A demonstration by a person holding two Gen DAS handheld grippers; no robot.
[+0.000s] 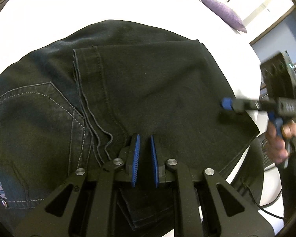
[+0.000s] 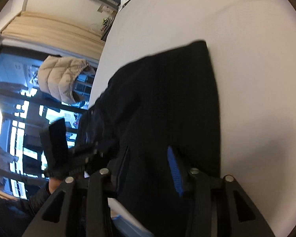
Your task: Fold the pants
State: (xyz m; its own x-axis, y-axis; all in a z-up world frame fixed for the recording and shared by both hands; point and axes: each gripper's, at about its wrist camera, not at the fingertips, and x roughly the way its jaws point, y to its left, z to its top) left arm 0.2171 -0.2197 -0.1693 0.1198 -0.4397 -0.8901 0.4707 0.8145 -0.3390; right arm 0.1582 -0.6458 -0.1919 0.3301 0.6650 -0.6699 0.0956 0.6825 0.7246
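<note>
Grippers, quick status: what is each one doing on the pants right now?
Left gripper: nearly shut, narrow gap, nothing visibly pinched, tips over the pants.
Right gripper: partly open, pants fabric between its fingers, grip not confirmed.

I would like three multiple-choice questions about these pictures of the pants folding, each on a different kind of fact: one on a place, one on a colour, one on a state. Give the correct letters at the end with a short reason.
1. Where do the pants lie?
A. on a white surface
B. in a basket
C. on a wooden floor

2. What colour are the pads of the left gripper?
A. red
B. blue
C. green

3. How do the legs of the pants lie?
A. hanging from a hanger
B. rolled into a ball
C. folded over the seat part, hems near the back pocket

Answers: 1 A, white surface shows around the dark cloth; 2 B, both ribbed pads are blue; 3 C, the hem edges lie beside the stitched pocket.
</note>
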